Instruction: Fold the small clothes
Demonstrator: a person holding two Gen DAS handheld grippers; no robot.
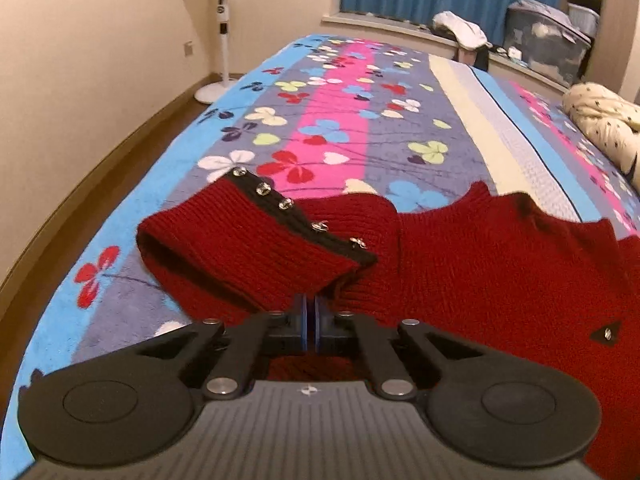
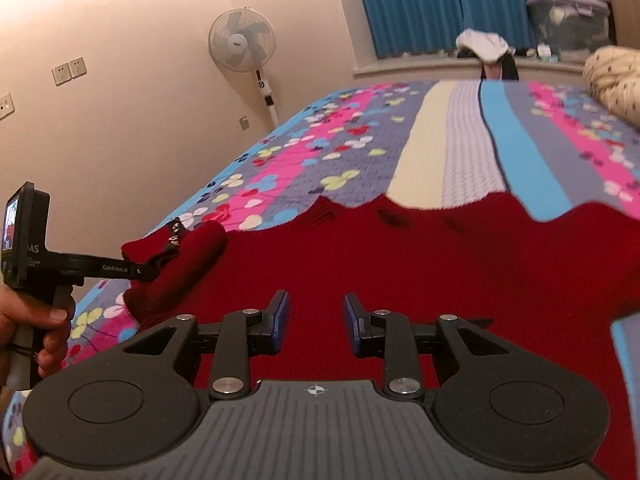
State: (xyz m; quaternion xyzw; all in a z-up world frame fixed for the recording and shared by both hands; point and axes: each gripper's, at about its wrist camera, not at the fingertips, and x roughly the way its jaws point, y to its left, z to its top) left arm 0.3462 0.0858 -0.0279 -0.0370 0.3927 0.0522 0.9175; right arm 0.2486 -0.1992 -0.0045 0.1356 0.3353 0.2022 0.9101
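A red knit sweater [image 2: 400, 264] lies spread on my bed [image 1: 340, 92], so I can fold it flat. My left gripper [image 1: 311, 312] pinches its sleeve [image 1: 248, 240] to fold it inward. My right gripper [image 2: 316, 322] hovers over the body, fingers apart, holding nothing.

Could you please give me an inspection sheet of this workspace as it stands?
Surface: bed with flowered striped blanket.
Job's things: red knit sweater spread out, its studded sleeve bunched up.
Clutter: cream spotted bundle at far right.
Grippers: left gripper shut on the sleeve; right gripper open above the sweater.
Cables: nothing seen.
Surroundings: standing fan, blue curtains, storage box on sill.
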